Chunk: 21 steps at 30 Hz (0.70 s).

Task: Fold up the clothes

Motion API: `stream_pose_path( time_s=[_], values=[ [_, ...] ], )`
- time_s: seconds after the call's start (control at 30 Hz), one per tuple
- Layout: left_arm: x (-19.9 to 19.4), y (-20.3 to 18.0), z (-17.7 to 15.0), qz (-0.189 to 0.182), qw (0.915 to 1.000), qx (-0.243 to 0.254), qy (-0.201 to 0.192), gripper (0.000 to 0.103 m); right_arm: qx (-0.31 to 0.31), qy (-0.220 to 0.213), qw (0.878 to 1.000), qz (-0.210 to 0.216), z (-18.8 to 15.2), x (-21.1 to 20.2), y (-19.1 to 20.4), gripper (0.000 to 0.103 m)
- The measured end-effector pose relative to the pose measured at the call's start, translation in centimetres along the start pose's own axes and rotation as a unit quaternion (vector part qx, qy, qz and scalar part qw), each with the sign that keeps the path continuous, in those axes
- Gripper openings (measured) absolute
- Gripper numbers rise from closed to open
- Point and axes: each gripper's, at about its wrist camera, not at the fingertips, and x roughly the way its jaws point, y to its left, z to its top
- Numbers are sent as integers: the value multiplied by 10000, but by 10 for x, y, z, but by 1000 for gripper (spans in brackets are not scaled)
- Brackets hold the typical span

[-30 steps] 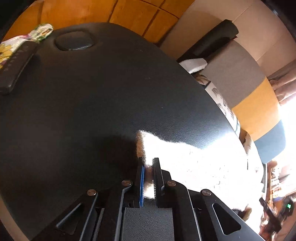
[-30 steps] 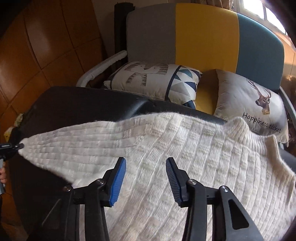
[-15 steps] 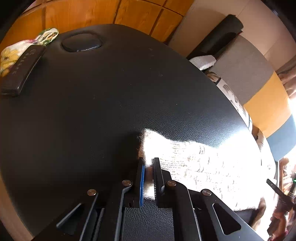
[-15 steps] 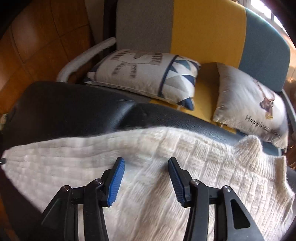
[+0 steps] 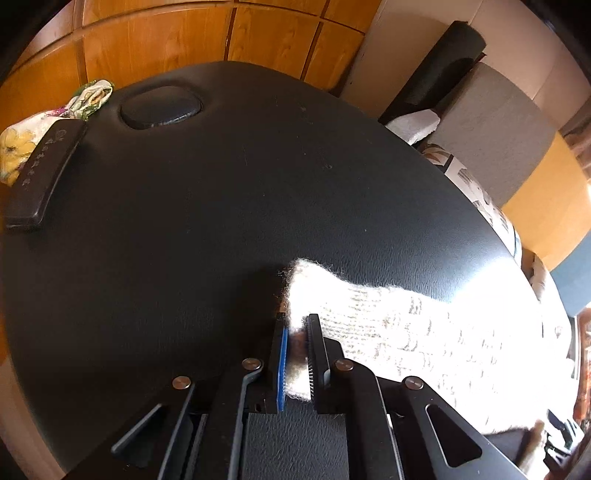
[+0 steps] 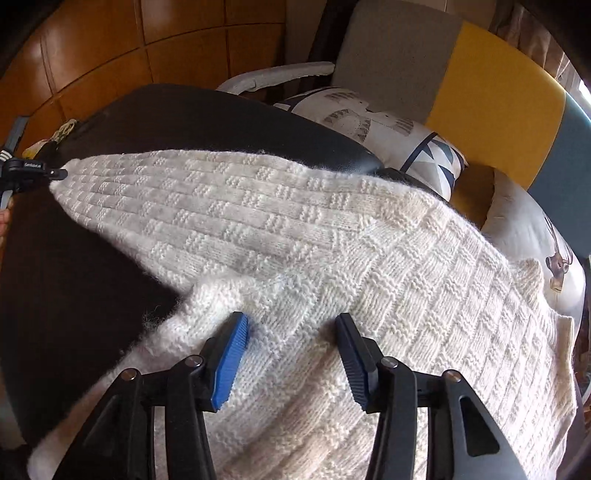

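A cream knitted sweater [image 6: 332, 236] lies spread over a black padded table [image 6: 74, 266]. One sleeve [image 6: 155, 195] stretches out to the left. My left gripper [image 5: 297, 325] is shut on that sleeve's cuff [image 5: 306, 280] and holds it just over the table [image 5: 184, 221]; from the right wrist view it shows as a small black tip [image 6: 33, 173] at the sleeve's end. My right gripper [image 6: 291, 332] hovers open above the sweater's body near the armpit, with nothing between its fingers.
A dark remote control [image 5: 40, 173] and a floral cloth [image 5: 33, 129] lie at the table's far left edge, beside a round dimple [image 5: 160, 107]. Behind the table stands a grey, yellow and blue sofa [image 6: 498, 85] with two printed cushions [image 6: 388, 129]. Wooden panels [image 5: 184, 33] back the room.
My left gripper has drawn the sleeve further out to the left across the table, straightening it. The right gripper has stayed open over the sweater's body and shifted slightly.
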Motion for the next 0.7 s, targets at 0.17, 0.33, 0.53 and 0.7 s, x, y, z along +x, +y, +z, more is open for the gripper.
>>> stream_pose_path(
  time_s=[0.17, 0.33, 0.53, 0.7],
  values=[
    [0, 7, 12, -361, 9988, -265, 220, 11, 384, 49, 9992, 40, 0, -1, -7, 50],
    [-32, 50, 9, -921, 9916, -884, 192, 11, 793, -442, 9952, 365, -14, -34, -1, 50],
    [-39, 63, -9, -977, 9911, -730, 528, 11, 1007, -458, 9917, 659, -48, -58, 25, 50],
    [-25, 46, -23, -555, 9953, -451, 652, 19, 1213, -256, 9904, 618, -77, -59, 29, 50]
  ],
)
